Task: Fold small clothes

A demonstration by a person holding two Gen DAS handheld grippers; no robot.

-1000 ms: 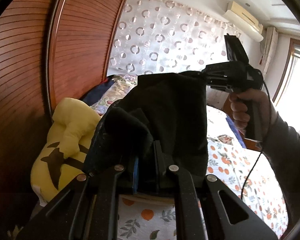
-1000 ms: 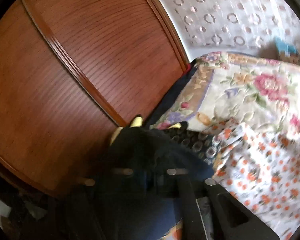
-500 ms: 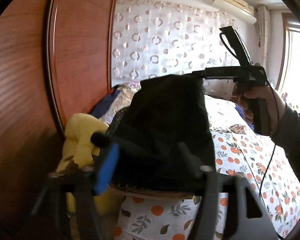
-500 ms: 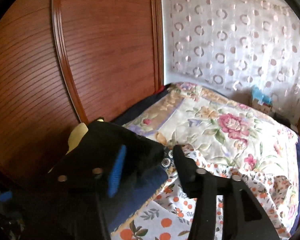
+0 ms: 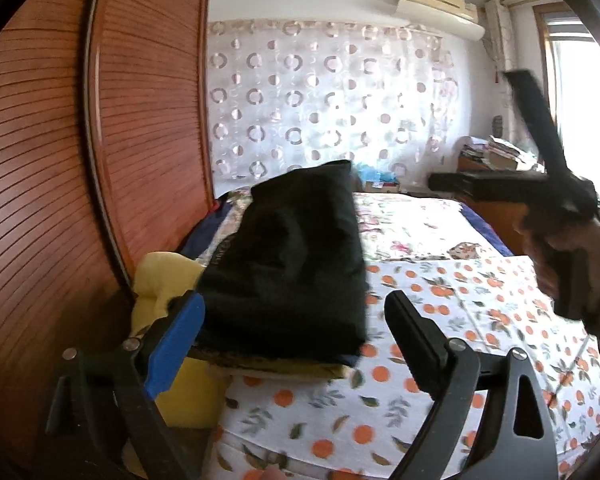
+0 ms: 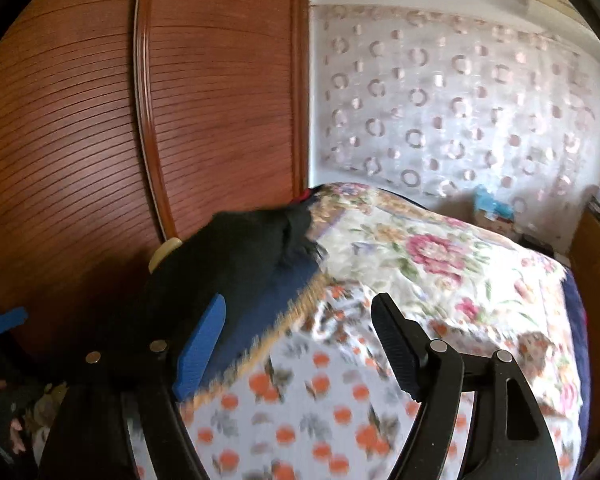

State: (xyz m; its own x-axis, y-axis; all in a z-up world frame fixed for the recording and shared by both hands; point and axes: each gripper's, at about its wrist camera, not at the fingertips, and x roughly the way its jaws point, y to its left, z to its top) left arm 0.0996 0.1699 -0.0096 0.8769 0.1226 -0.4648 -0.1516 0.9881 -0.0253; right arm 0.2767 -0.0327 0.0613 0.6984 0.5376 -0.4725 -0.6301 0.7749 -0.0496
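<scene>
Left fingers: the left gripper [image 5: 296,322] stood wide apart, one finger faced with a blue pad [image 5: 175,346] and the other bare black; its jaws had just been opening, and nothing was pressed between them.
Right fingers: the right gripper [image 6: 300,332] was likewise spread, its jaws having just been opening, with only bedding showing in the gap. In the left wrist view it appeared as a blurred black tool [image 5: 512,182] in the person's right hand [image 5: 572,264].
Garment: the folded black fabric garment [image 5: 296,256] lay flat as a rough rectangle on top of a small stack at the bed's left edge, beside the wardrobe. It looked matte and soft, with its far edge slightly raised.
Stack beneath: a dark blue folded cloth with a tan fringed edge [image 6: 284,300] lay under the black piece.
Surroundings: the white bed sheet printed with oranges and leaves [image 5: 440,300], a floral quilt [image 6: 432,256] farther back, a yellow plush cushion [image 5: 160,280] against the reddish-brown slatted wooden wardrobe door [image 5: 48,168], and a sheer curtain with ring patterns [image 5: 324,108].
Hard to make out: the garment's type and seams were lost in its darkness and in motion blur. The cushion was mostly hidden by the stack and the left finger. The stack's lower layers showed only as thin edges.
</scene>
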